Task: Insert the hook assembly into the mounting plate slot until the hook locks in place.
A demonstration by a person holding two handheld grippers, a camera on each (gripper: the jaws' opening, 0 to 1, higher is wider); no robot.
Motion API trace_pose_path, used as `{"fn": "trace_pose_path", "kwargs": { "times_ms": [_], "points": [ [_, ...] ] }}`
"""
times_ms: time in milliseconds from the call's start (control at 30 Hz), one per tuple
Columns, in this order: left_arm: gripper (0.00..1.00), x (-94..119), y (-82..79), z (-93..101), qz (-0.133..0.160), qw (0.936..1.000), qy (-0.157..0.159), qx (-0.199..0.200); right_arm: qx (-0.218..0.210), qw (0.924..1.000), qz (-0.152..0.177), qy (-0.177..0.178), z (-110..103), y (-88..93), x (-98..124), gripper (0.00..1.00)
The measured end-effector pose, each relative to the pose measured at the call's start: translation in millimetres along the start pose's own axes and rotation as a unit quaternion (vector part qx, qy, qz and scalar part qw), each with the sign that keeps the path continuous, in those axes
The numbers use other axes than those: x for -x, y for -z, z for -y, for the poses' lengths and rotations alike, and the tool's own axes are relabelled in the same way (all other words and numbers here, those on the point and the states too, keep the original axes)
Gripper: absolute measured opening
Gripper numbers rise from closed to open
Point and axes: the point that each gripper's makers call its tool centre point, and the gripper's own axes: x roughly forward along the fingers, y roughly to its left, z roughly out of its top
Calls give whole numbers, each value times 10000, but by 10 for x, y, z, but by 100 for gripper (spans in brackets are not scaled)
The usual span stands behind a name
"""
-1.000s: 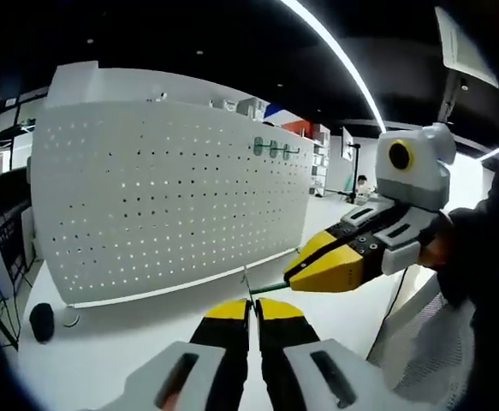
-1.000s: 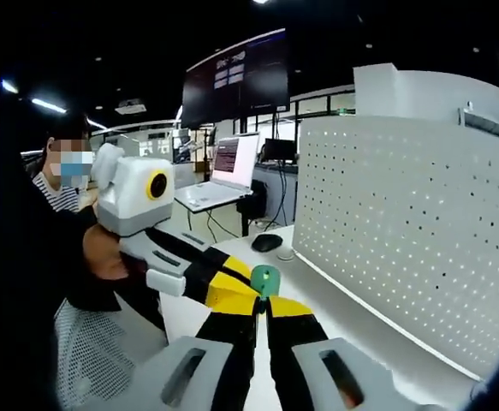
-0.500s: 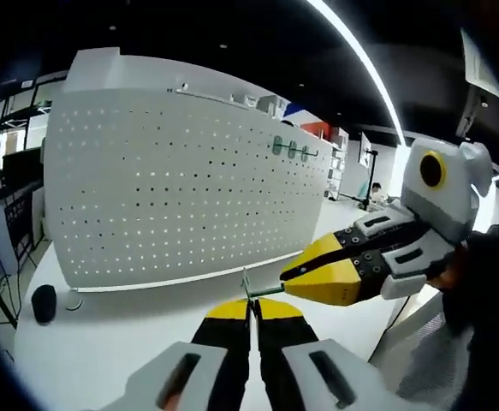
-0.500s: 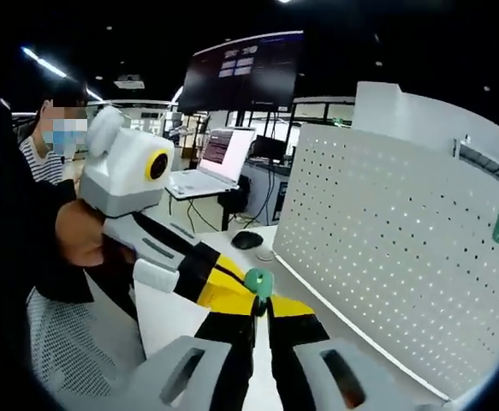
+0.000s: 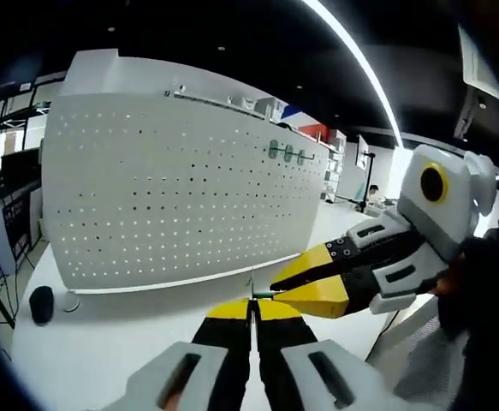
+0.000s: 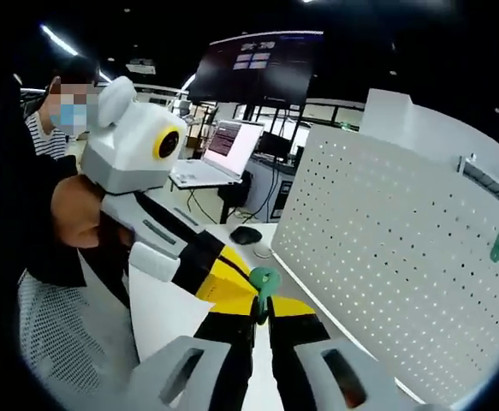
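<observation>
We see the hook assembly [image 6: 263, 281], a thin metal hook with a green round cap, clamped between both tongs above the desk [image 5: 103, 342]. The white perforated mounting plate [image 5: 172, 188] stands upright on it, 3 green hooks [image 5: 287, 153] hanging near its top edge

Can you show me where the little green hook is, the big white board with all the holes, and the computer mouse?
green hook [image 6: 264, 279]: right gripper view, on its round green head above the gripper tips.
white pegboard [image 5: 163, 188]: left gripper view, middle of its holed face.
computer mouse [image 6: 246, 235]: right gripper view, its dark top.
</observation>
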Motion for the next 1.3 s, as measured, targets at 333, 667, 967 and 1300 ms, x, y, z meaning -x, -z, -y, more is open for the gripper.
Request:
{"fn": "trace_pose_path", "kwargs": {
  "times_ms": [333,667,967,1300],
  "points": [
    [1,6,-9,-1,68,9987,126,497,-76,9999,102,-21,7,-6,-13,3],
    [1,-3,-29,29,118,9970,203,740,-220,9996,186,-11,19,-22,15,1],
    [9,-4,-82,63,207,9997,154,9,-290,9993,213,132,115,-39,48,0],
    [23,106,-194,178,595,9964,304,-516,-547,9969,274,500,358,-28,184,0]
  ]
}}
